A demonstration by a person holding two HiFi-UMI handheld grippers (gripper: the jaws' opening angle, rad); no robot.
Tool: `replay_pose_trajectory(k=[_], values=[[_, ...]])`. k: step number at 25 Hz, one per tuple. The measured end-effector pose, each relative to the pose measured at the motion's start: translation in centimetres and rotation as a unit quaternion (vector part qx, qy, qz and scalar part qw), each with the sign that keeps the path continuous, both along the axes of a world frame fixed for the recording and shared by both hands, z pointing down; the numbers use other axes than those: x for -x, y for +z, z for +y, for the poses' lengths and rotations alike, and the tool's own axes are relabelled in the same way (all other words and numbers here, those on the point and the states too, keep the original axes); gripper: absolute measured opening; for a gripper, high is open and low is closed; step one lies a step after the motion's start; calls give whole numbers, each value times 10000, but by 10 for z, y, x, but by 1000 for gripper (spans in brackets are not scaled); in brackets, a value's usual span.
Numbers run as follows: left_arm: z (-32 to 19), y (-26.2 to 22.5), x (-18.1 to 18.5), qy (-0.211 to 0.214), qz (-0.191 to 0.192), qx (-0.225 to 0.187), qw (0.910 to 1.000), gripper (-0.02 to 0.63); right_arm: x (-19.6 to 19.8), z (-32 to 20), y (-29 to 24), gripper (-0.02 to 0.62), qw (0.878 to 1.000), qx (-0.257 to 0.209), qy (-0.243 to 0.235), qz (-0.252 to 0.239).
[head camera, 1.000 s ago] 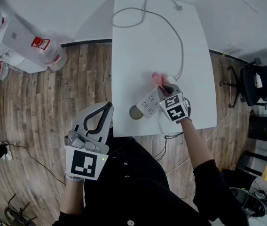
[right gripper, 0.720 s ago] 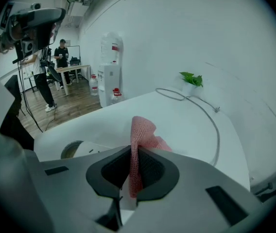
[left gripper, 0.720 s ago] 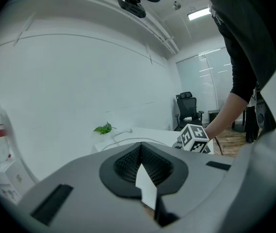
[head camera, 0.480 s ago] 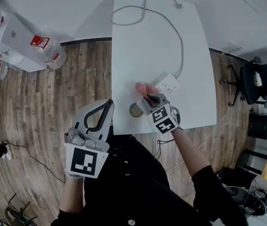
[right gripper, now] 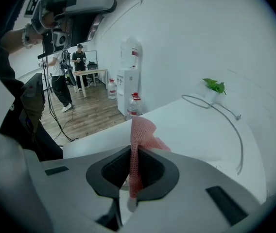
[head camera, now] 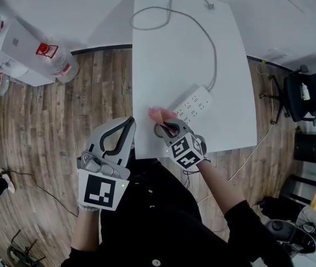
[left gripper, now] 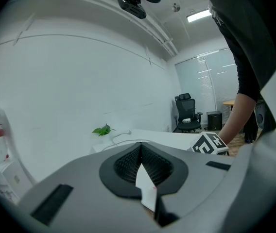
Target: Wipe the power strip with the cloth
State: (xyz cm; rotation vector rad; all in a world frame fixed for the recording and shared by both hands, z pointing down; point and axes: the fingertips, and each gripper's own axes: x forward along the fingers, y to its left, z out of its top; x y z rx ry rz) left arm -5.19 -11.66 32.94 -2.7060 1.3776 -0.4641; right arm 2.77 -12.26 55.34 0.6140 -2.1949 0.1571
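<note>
Nearest me, my left hand-held gripper point(head camera: 128, 123) hangs over the wooden floor point(head camera: 47, 127), just left of the white tabletop point(head camera: 169, 54), with its jaws pressed together on nothing. My right hand-held gripper point(head camera: 167, 126) sits at the tabletop's near edge, jaws clamped on the pink mesh cloth point(head camera: 157, 114), which sticks out to its far left beside a round grey disc point(head camera: 159, 132). The white rectangular power strip point(head camera: 194, 105) lies just beyond it to the far right, clear of the cloth. Its grey cable point(head camera: 213, 54) runs on to the far end.
</note>
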Motion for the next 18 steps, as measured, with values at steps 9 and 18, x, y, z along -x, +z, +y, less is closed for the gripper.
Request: replay_pose_trajectory(k=[9,18], values=[[-6,-7,0,199,22,-95,9998,12,-10,-23,-37,51,9951,-398,834,-366],[-12,-26,-24,752,84,-377,9964,12,-34,-31,-123,51,9728,-1390,1609,-916]])
